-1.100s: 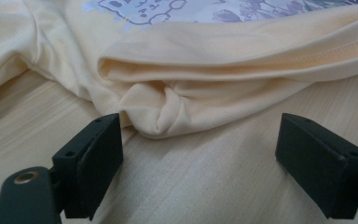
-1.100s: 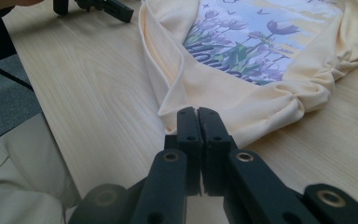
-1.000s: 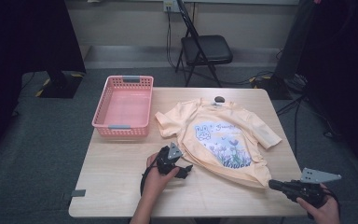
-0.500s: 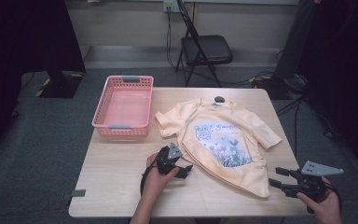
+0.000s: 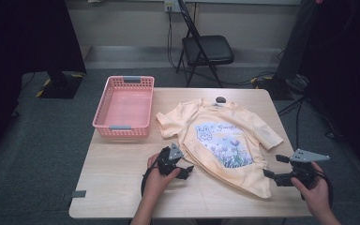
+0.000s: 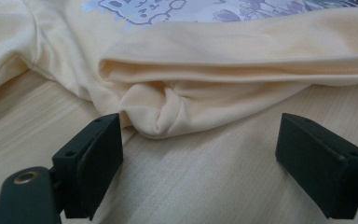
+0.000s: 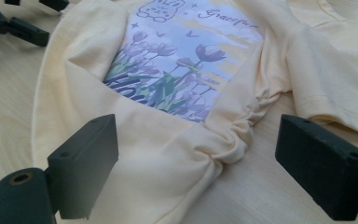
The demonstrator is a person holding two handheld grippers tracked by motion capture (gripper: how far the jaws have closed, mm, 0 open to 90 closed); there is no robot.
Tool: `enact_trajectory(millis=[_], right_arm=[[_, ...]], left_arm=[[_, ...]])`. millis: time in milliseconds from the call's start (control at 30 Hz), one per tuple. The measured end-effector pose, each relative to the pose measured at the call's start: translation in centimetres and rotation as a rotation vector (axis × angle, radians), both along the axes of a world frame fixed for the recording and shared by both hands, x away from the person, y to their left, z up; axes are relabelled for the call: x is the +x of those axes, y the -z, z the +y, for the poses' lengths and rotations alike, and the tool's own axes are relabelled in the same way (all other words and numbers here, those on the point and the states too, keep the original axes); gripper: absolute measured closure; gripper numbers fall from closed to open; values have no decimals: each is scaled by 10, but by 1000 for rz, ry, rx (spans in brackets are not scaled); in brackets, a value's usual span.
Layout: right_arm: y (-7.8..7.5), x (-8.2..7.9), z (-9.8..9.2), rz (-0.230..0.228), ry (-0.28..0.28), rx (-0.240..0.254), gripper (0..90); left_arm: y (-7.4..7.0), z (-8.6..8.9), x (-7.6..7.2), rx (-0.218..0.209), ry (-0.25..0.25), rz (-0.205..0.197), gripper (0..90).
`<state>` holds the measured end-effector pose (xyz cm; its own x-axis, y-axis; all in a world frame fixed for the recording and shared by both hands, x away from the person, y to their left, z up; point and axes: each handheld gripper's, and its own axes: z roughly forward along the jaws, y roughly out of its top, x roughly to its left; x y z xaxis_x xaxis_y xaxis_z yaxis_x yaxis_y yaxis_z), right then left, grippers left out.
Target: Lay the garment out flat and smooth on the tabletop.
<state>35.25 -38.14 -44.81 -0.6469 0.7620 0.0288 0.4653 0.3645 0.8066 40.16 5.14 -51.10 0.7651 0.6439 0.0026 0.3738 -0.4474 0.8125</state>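
Our yellow shirt (image 5: 225,140) lies flat on the surface (image 5: 117,183), soft, light and floppy (it bunches easily). We should pinch its bunched hem at six o'clock. Left hand-held gripper (image 5: 183,171) is spread; right hand-held gripper (image 5: 268,174) has just been opening, nothing pinched.

A pale yellow T-shirt (image 5: 220,143) with a tulip print lies spread on the wooden table (image 5: 117,178), just right of an empty pink basket (image 5: 124,107). The left gripper (image 5: 185,170) rests at the shirt's left hem. The right gripper (image 5: 271,167), its jaws just opened with nothing between them, sits off the bunched right hem, and a black folding chair (image 5: 205,49) stands beyond the table.
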Motion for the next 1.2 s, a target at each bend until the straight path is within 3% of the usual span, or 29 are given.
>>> enact_trajectory(millis=[367, 667, 1200], right_arm=[[9, 29, 9, 12, 33, -2, 127], [20, 47, 9, 25, 66, -34, 126], [43, 65, 5, 71, 109, -67, 133]], left_arm=[[0, 0, 0, 0, 0, 0, 147], [0, 0, 0, 0, 0, 0, 147], [0, 0, 0, 0, 0, 0, 147]])
